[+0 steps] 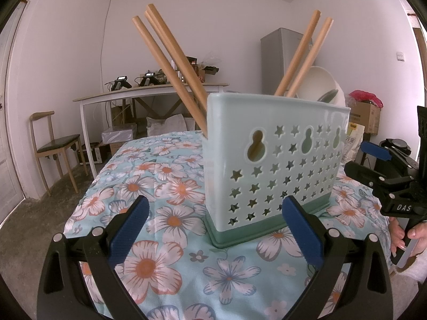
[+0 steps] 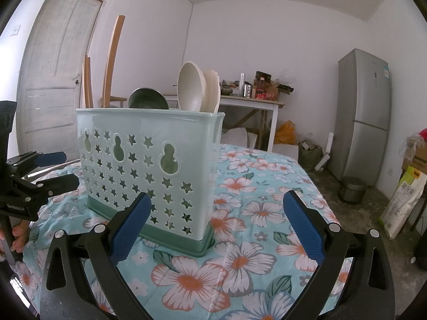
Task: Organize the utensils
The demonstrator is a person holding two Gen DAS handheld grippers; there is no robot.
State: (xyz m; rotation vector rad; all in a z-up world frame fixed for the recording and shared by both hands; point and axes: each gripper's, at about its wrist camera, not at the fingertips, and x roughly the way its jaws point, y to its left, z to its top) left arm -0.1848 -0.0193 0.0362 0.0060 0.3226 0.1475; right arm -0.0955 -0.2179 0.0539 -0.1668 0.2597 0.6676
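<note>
A pale green utensil holder (image 1: 277, 160) with star cut-outs stands upright on the floral tablecloth (image 1: 165, 186). Several wooden chopsticks (image 1: 170, 61) lean out of it, some left, some right (image 1: 307, 53). In the right wrist view the same holder (image 2: 149, 165) also carries two white spoons (image 2: 198, 90), a dark spoon (image 2: 148, 98) and chopsticks (image 2: 113, 58). My left gripper (image 1: 216, 226) is open just in front of the holder, nothing between its fingers. My right gripper (image 2: 217, 224) is open near the holder's corner, holding nothing. Each gripper shows at the other view's edge (image 1: 395, 176) (image 2: 34, 181).
A person's hand (image 1: 405, 237) holds the right gripper's handle. Beyond the table stand a wooden chair (image 1: 50, 144), a white desk (image 1: 149, 93) with clutter, a grey fridge (image 2: 365, 112), boxes and bags (image 2: 405, 197) on the floor, and a door (image 2: 56, 80).
</note>
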